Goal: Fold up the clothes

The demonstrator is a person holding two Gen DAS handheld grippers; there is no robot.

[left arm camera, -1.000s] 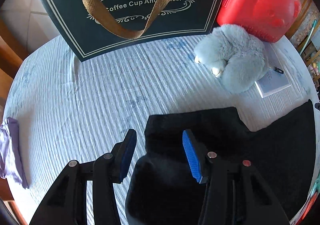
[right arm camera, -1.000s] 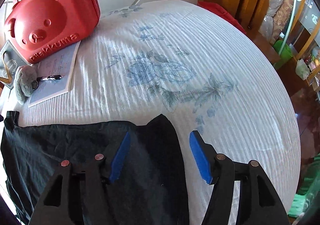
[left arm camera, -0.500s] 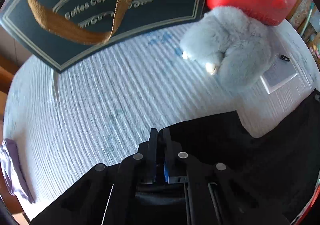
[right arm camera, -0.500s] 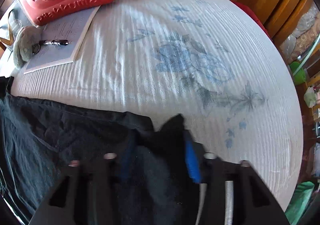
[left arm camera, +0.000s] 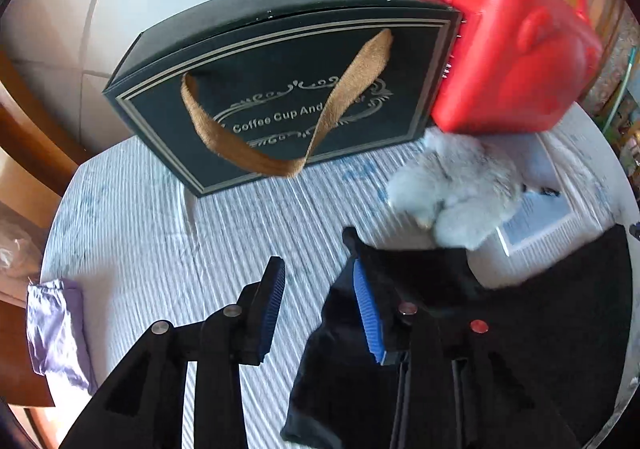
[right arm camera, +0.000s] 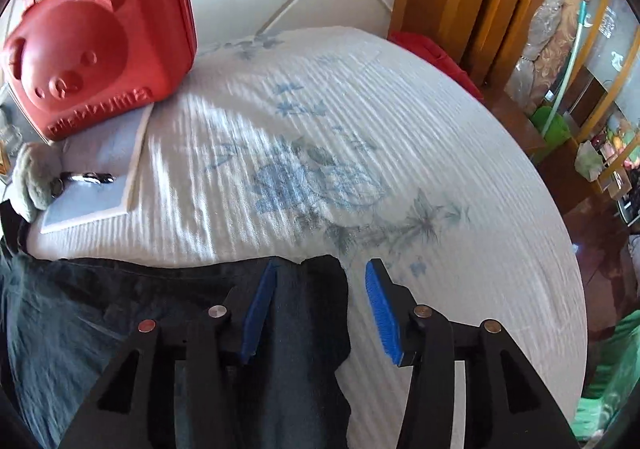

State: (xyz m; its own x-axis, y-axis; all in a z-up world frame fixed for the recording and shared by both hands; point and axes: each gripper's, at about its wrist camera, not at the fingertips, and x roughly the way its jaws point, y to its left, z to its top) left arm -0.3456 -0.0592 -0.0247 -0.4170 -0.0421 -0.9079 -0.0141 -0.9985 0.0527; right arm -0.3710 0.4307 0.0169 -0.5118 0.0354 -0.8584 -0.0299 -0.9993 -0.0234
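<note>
A dark garment [left arm camera: 520, 329] lies on the white ribbed bedspread [left arm camera: 200, 249]. In the left wrist view its left edge sits by my left gripper [left arm camera: 318, 291], which is open, the right blue pad [left arm camera: 366, 309] touching the cloth and the left pad over bare bedspread. In the right wrist view the garment [right arm camera: 120, 321] spreads to the left and its right corner lies between the jaws of my right gripper [right arm camera: 320, 297], which is open.
A black "Coffee Cup" gift bag [left arm camera: 304, 89] and a red bear case [left arm camera: 512, 41] stand at the back. A grey plush toy [left arm camera: 460, 189] and a booklet [left arm camera: 536, 213] lie near the garment. A lilac cloth [left arm camera: 52, 329] lies at the bed's left edge.
Both grippers were open, shut on the garment's corners half a second ago, and have opened again. The cloth's edges now lie further up the bed.
</note>
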